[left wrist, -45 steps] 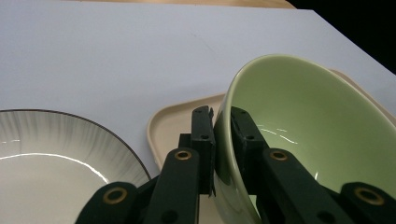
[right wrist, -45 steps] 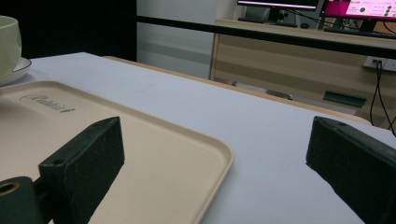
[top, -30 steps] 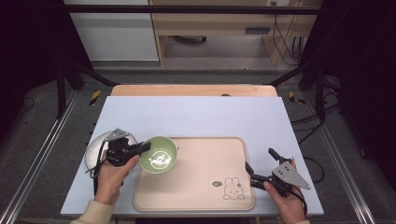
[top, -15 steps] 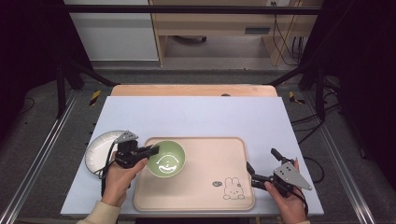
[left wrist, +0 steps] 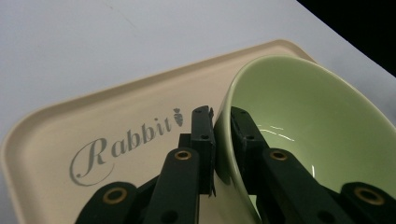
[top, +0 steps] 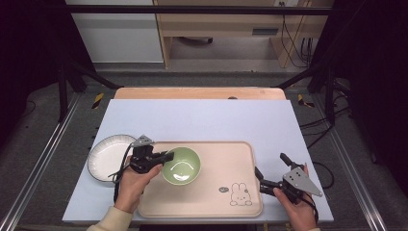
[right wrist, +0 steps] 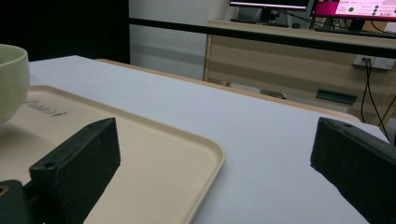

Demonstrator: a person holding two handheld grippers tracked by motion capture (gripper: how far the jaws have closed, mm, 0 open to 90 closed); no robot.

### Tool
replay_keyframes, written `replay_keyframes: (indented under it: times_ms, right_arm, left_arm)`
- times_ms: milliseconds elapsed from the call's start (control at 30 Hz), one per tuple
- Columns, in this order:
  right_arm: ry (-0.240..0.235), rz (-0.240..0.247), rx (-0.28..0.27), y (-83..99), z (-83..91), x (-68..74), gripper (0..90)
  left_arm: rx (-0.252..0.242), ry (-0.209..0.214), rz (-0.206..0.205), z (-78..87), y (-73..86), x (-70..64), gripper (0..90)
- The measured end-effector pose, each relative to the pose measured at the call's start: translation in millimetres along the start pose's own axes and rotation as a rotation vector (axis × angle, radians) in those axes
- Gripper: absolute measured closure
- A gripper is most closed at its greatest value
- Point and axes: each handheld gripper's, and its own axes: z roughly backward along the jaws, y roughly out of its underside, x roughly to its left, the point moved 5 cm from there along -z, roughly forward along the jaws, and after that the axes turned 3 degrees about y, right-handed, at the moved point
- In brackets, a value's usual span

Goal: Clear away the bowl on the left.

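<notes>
While the left gripper [top: 166, 156] pinches the rim of the green bowl [top: 181, 166], one jaw sits inside the bowl and the other against its outer wall, as the left gripper view shows with the bowl [left wrist: 299, 135] tilted between the black jaws. From above, the bowl is over the left part of the beige tray [top: 226, 202], which lies on the pale blue table [top: 202, 120]. A white plate [top: 103, 156] rests on the table just left of the tray. Near the tray's right edge, the right gripper [top: 270, 169] has its jaws spread wide with nothing between them. Its own view looks across the tray corner [right wrist: 196, 163] toward the bowl [right wrist: 11, 79] at the far left.
</notes>
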Motion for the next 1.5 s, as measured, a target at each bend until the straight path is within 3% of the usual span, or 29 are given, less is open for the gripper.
replay_keyframes:
  times_ms: [367, 567, 1500]
  right_arm:
    - [0.006, -0.008, -0.011, -2.3, 2.8, -2.5, 2.1]
    - [0.003, -0.011, -0.005, -0.9, 2.5, -2.9, 2.2]
    - [-0.001, -0.01, 0.004, 0.6, 1.2, -1.3, 2.4]
  left_arm:
    - [0.049, 0.034, -0.053, -21.7, -18.1, -17.8, 81.5]
    - [0.055, 0.058, -0.044, -36.0, -24.9, -20.1, 81.5]
    - [0.116, 0.04, -0.025, -52.3, -6.7, -11.8, 81.5]
